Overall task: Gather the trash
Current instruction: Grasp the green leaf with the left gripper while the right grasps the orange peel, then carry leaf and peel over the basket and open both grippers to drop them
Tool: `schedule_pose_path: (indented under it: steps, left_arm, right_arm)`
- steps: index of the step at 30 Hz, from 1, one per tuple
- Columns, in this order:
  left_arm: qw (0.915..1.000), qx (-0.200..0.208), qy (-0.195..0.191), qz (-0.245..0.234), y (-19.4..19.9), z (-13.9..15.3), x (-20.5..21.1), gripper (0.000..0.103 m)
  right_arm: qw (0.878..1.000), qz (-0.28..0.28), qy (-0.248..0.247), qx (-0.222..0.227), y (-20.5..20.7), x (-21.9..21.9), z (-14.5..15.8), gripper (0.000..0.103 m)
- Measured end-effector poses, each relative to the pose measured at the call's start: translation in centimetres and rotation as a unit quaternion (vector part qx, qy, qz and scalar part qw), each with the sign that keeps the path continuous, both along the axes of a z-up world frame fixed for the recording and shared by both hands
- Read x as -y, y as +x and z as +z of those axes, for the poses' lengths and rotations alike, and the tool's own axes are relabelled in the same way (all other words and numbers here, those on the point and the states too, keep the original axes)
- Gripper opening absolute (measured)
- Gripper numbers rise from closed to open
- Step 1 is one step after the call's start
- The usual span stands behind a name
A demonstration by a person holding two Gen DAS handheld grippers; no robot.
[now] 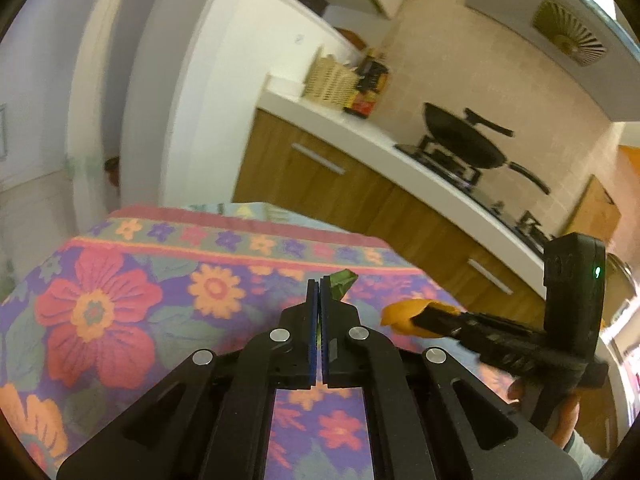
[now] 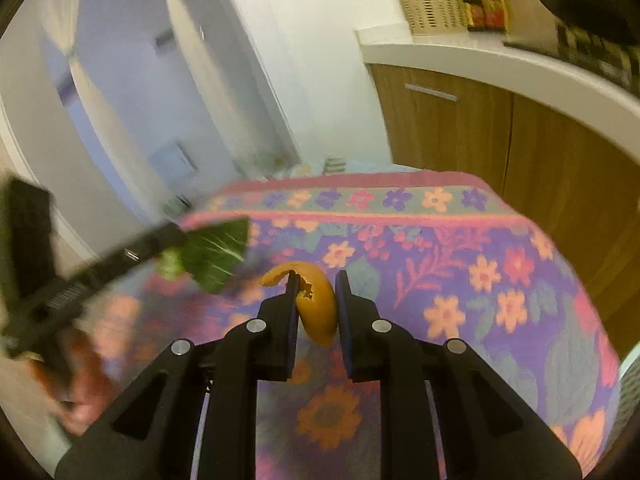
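Note:
My left gripper [image 1: 319,285] is shut on a green leaf scrap [image 1: 339,282] and holds it above the flowered tablecloth [image 1: 160,280]. The leaf [image 2: 218,248] also shows in the right wrist view, sticking out of the left gripper [image 2: 176,246]. My right gripper [image 2: 317,278] is shut on a curled orange peel [image 2: 320,308] above the cloth [image 2: 460,264]. In the left wrist view the right gripper [image 1: 416,318] comes in from the right with the peel [image 1: 400,312] at its tip.
A white kitchen counter [image 1: 360,128] on wooden cabinets [image 1: 320,184] runs behind the table, with a woven basket [image 1: 330,78], a dark bottle [image 1: 370,84] and a black wok [image 1: 464,136] on the stove. A white wall and doorway lie at the left.

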State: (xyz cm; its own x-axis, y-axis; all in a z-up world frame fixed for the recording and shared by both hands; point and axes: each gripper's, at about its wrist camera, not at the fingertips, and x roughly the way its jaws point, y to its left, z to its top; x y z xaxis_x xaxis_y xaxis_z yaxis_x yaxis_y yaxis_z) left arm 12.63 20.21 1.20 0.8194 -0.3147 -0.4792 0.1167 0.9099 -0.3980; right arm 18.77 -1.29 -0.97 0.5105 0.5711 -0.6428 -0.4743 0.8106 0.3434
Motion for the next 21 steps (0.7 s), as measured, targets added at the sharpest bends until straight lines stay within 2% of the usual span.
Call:
schedule_pose_path:
  steps: [4,13,21]
  left_arm:
    - [0.9995,0.012,0.015,-0.026,-1.2,1.8,2.7,0.000]
    - [0.9947,0.033,0.012,-0.097,-3.5,4.6,11.0,0.000]
    - [0.9855,0.026,0.013,-0.167,-3.7,4.7,20.7,0.000]
  right_arm:
    - [0.999,-0.029,0.024,0.029,-3.0,4.4,2.7,0.015]
    - [0.984,-0.140,-0.029,0.103,-11.2,14.3,4.9,0.015]
    - [0.973,-0.205,-0.035,0.102,-14.6,22.3,4.4,0.015]
